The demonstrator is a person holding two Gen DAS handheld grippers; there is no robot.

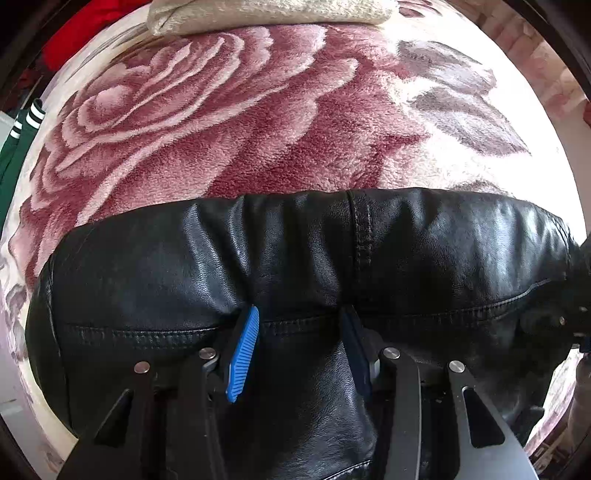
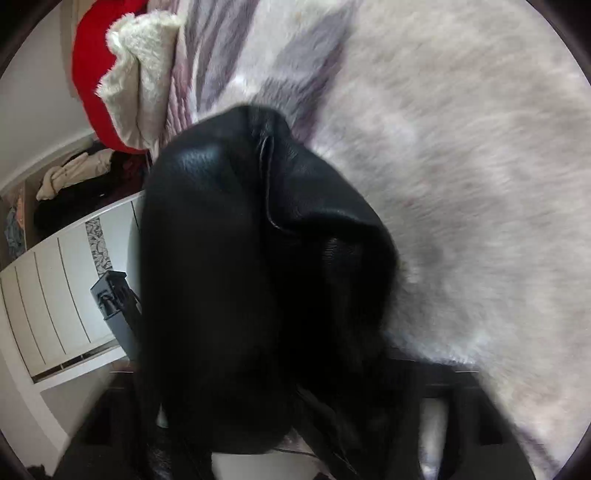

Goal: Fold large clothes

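Observation:
A black leather jacket (image 1: 295, 258) lies across the floral plush blanket (image 1: 221, 122) in the left wrist view. My left gripper (image 1: 299, 325) has its blue pads (image 1: 245, 347) a hand's width apart with a fold of the jacket's stitched edge between them; the leather bunches toward the pads. In the right wrist view the jacket (image 2: 229, 258) hangs draped over my right gripper and hides both fingers. That view is blurred by motion.
A folded cream fleece garment (image 1: 266, 14) lies at the blanket's far edge beside a red garment (image 1: 85, 29). A green garment with white stripes (image 1: 14, 147) hangs at the left. A white slatted wardrobe (image 2: 55, 288) with clothes stands at the left.

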